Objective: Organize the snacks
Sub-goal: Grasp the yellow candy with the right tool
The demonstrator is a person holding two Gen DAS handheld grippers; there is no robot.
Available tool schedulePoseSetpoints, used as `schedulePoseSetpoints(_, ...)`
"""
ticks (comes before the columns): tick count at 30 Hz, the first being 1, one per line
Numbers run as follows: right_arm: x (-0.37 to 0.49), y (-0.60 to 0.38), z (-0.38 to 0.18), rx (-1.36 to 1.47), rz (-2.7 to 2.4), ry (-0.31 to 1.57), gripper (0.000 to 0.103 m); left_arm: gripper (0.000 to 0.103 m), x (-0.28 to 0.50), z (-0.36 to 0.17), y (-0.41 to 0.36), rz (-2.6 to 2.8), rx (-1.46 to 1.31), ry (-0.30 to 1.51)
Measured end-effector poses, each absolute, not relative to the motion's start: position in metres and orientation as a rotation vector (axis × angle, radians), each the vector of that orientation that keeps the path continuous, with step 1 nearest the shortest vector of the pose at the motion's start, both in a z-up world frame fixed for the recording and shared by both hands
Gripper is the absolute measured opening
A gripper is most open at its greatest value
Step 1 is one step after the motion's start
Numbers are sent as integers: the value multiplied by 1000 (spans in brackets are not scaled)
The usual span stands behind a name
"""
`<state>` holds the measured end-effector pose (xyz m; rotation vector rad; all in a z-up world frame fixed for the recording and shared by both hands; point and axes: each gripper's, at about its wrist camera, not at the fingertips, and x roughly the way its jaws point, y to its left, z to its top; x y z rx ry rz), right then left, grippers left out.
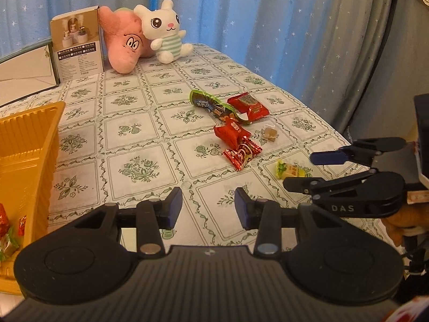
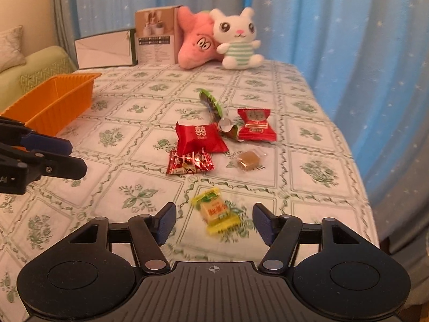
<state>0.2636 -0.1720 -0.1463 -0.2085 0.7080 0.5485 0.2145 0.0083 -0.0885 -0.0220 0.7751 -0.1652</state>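
Right wrist view: right gripper (image 2: 214, 224) spread, straddling yellow plastic-wrapped candy (image 2: 216, 211), not pinching yet.
Left gripper (image 1: 208, 207) spread, empty; orange ribbed plastic tray (image 2: 57, 99) probably awaits the snacks.

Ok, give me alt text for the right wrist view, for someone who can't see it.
The right gripper, jaws open, is lined up on a yellow wrapped candy on a floral tablecloth. Beyond it lie red snack packets, a clear-wrapped brown candy and a green wrapper; an orange tray and the left gripper are at left.
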Motion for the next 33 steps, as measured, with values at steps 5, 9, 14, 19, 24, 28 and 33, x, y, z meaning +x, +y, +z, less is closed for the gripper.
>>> schedulePoseSetpoints(5, 280, -168, -157, -237, 580, 734, 48, 38, 224, -92, 9, -183, -44, 778)
schedulePoseSetpoints(9, 278, -163, -155, -243, 595, 742, 22, 39, 229, -93, 8, -189, -33, 777)
schedulePoseSetpoints(14, 270, -162, -147, -209, 549, 740, 21, 39, 237, -96, 5, -204, -12, 766)
schedulePoseSetpoints(19, 274, -178, -132, -75, 454, 702, 21, 38, 257, -106, -5, -247, 18, 767)
schedulePoseSetpoints(24, 286, -189, -129, -15, 386, 739, 21, 39, 279, -119, -25, -315, 98, 777)
schedulePoseSetpoints(28, 291, -191, -127, 22, 382, 743, 21, 39, 298, -129, -32, -341, 116, 784)
schedulePoseSetpoints(33, 294, -187, -126, 38, 377, 746, 21, 39, 313, -133, -38, -372, 115, 765)
